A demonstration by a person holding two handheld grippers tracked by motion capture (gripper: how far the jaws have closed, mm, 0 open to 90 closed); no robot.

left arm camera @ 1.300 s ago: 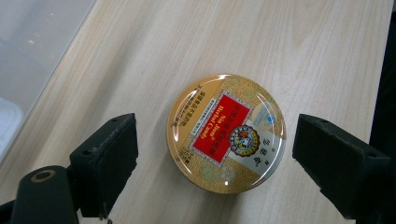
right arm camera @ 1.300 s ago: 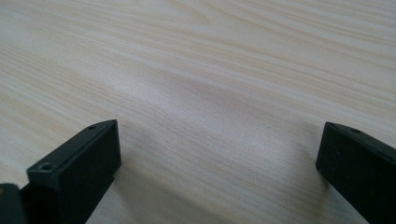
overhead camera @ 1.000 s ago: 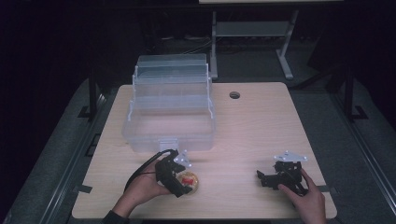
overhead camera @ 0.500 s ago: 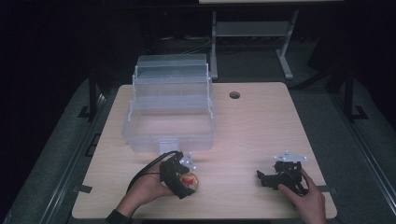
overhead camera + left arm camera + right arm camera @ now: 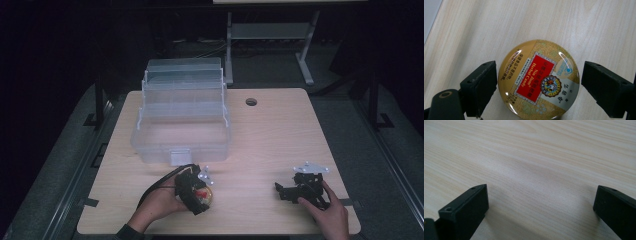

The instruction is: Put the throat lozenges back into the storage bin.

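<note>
Your left gripper [image 5: 537,82] stood with its jaws spread on either side of the round candy tin [image 5: 538,79], which lay flat on the table [image 5: 574,27] between them. The left jaw sat just beside the tin's edge, perhaps touching it; the right jaw stood a little apart, so the tin was not clamped. The tin showed a gold lid with a red label reading "Herbal Candy".

From above, that gripper [image 5: 196,192] was at the near left of the table [image 5: 270,140], over the tin [image 5: 205,196], with your left hand [image 5: 157,205] behind it.

Your right gripper [image 5: 540,210] had its jaws wide apart above bare wood, holding nothing. It lay at the near right [image 5: 290,192], well apart from the tin, with your right hand [image 5: 327,212] on it.

Farther back on the left stood a clear plastic tiered box [image 5: 182,117], opened, near the tin but not touching it.
</note>
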